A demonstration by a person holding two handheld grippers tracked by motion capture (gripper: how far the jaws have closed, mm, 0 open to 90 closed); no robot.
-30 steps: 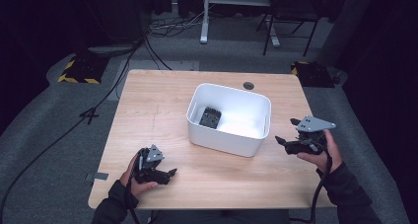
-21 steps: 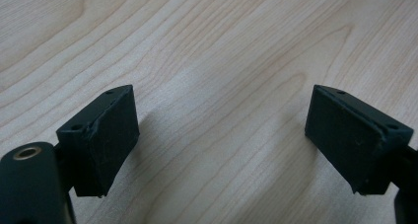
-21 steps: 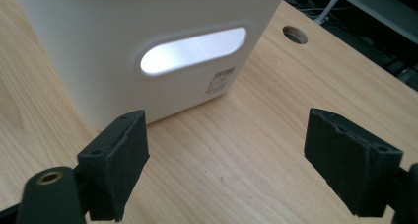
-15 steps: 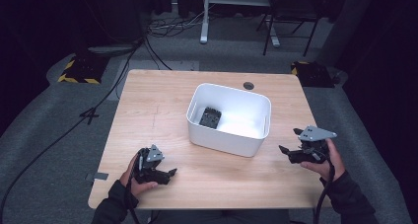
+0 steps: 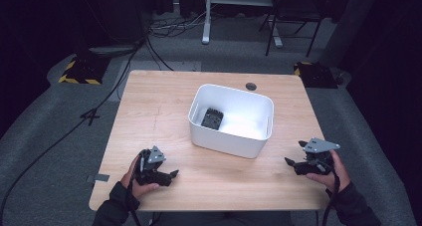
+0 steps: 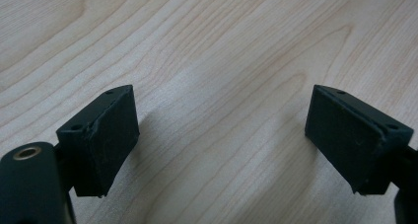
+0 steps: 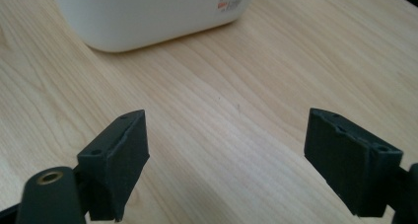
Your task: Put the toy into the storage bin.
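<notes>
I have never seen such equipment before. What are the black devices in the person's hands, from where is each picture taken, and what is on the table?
A person sits at a wooden table and holds a hand-operated tool with two black jaws in each hand. The high view looks down from above: the left gripper rests near the front edge, the right gripper hovers at the table's right edge. The other two pictures come from small cameras mounted on the tools, looking along their jaws. In both, the jaws stand apart with bare wood between them, so nothing is held. On the table stands a white plastic bin, and a small black object lies inside it; what it is I cannot tell.
</notes>
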